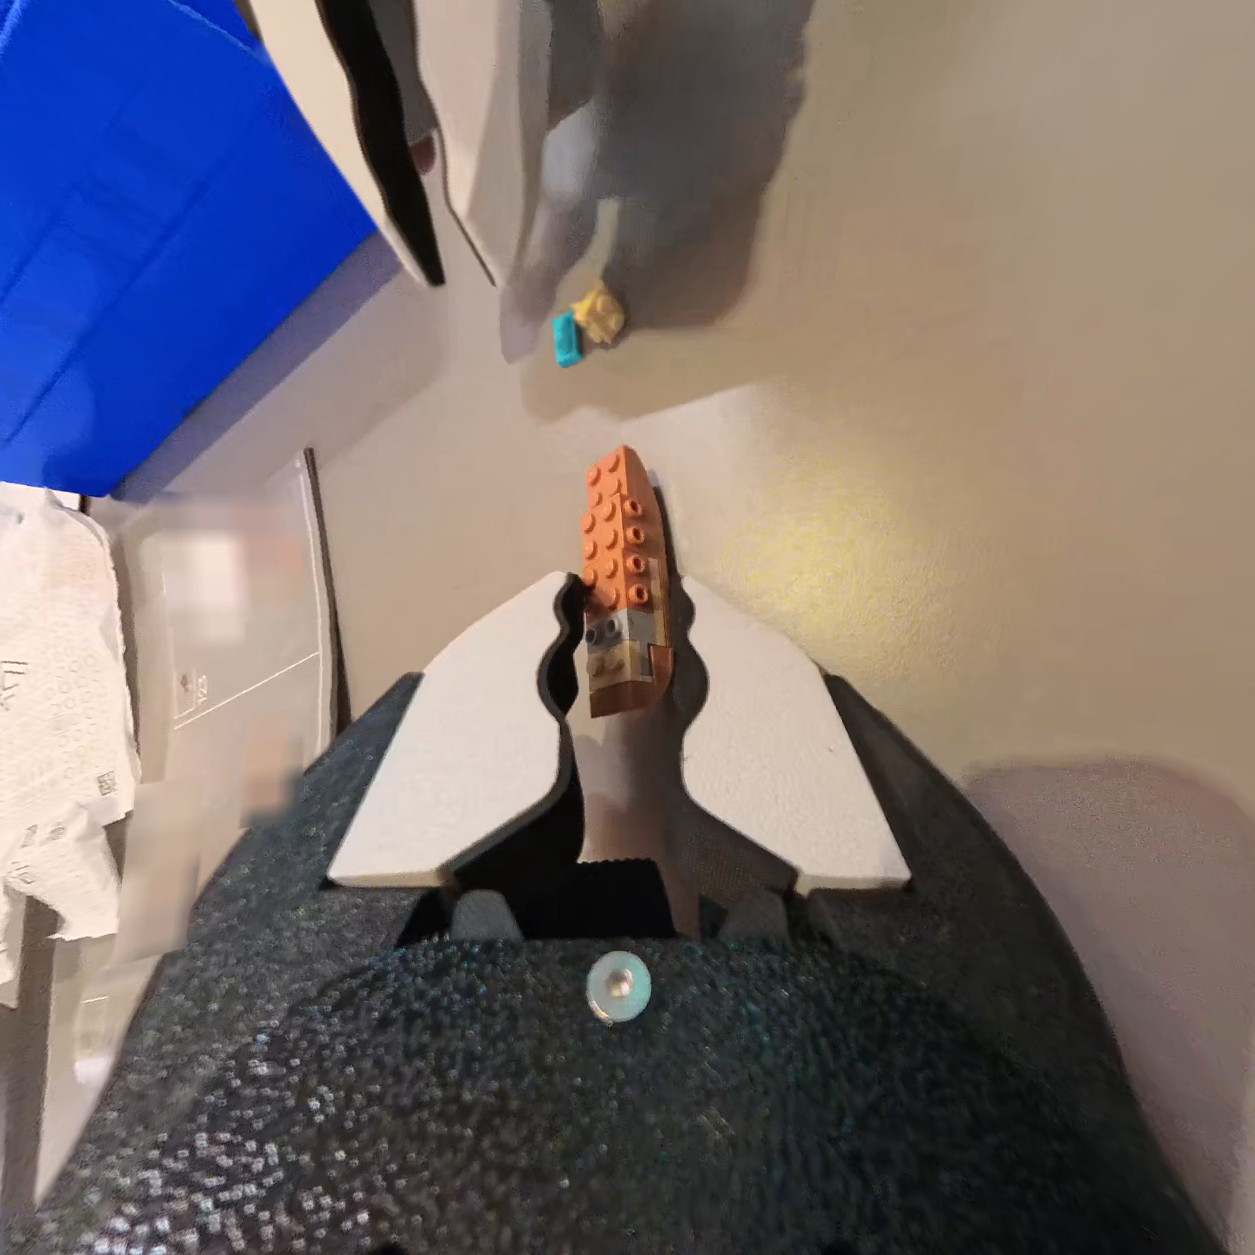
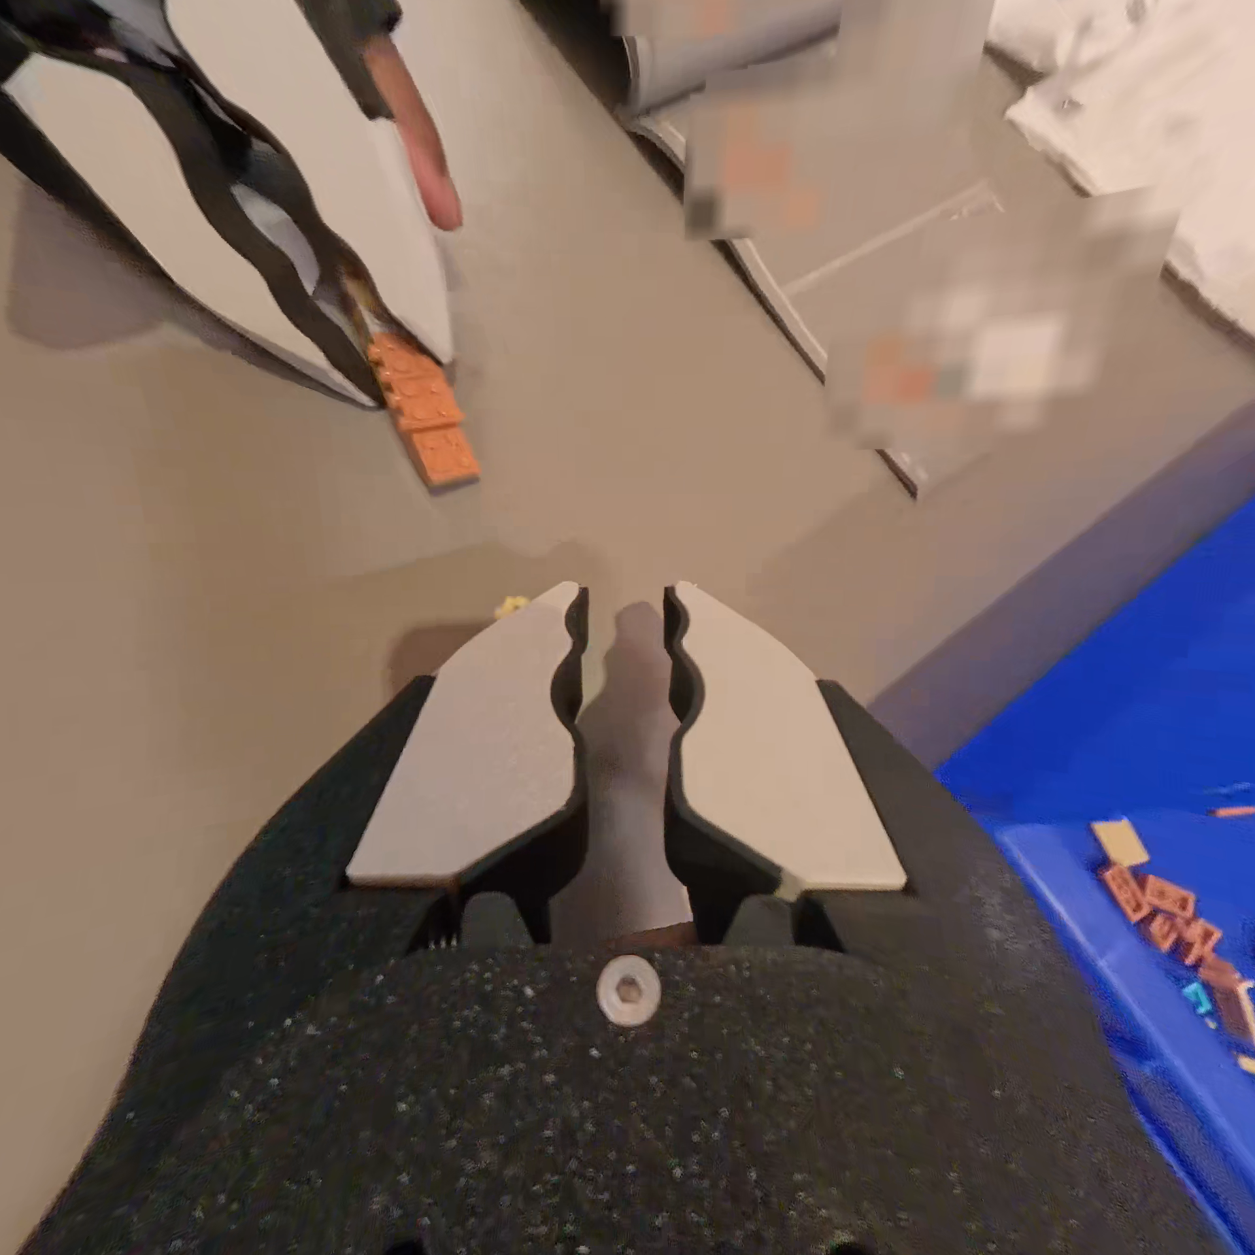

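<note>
Orange brick assembly [image 1: 621, 584] sits clamped by its brown end in my left jaws [image 1: 628, 638], studs showing, low over the table [image 1: 951, 339]; my right jaws [image 2: 626, 597] stand parted and bare nearby.

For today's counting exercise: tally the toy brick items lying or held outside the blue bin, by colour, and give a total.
Orange brick assembly, in the left gripper: 1
Yellow brick piece: 1
Teal brick: 1
Total: 3
</note>
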